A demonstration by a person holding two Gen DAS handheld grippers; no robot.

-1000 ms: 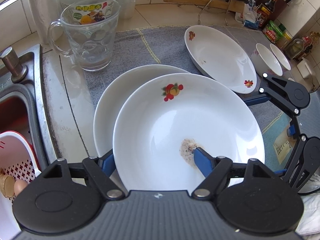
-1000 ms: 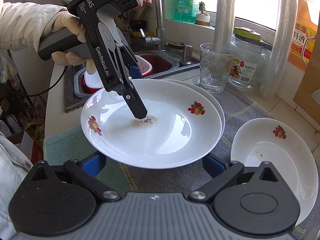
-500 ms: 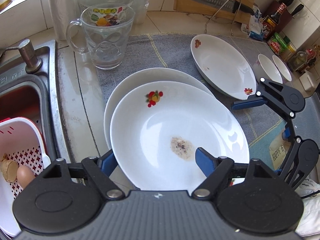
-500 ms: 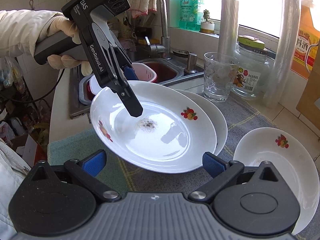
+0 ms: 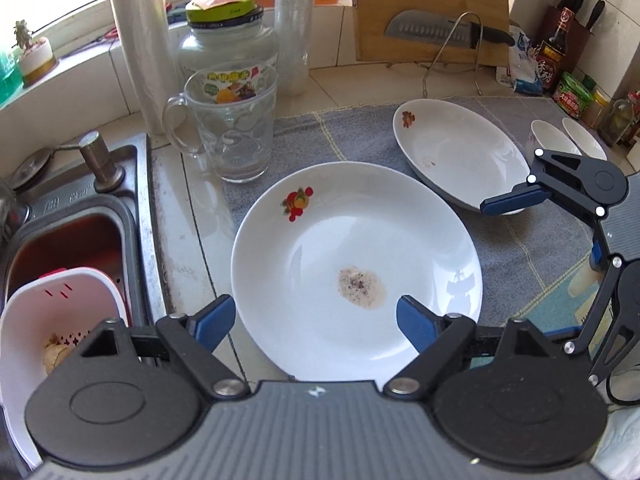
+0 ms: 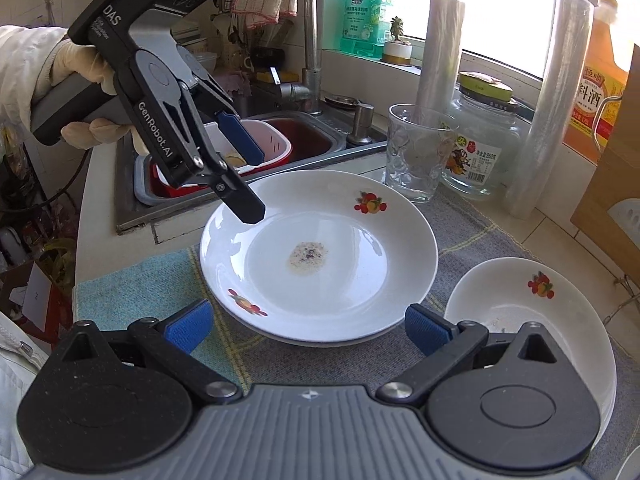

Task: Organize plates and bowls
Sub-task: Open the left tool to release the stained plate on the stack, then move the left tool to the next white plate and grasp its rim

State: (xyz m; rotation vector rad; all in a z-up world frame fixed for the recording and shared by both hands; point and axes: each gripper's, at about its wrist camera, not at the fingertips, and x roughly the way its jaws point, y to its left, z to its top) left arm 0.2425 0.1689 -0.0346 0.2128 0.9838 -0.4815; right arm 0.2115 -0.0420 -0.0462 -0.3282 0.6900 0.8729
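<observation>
**Three plates, two bowls on the table**

Two plates lie stacked on the grey mat, and a third plate sits beside them. Two small bowls stand beyond. The left hand-held gripper has just been opening above the stack's rim and holds nothing. The right hand-held gripper hangs open and empty.

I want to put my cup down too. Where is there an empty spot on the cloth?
The grey cloth is bare between the stacked white fruit-print plates and the single white plate, and behind the stack toward the wooden cutting board. It is crowded by the clear glass mug and the lidded jar.
</observation>
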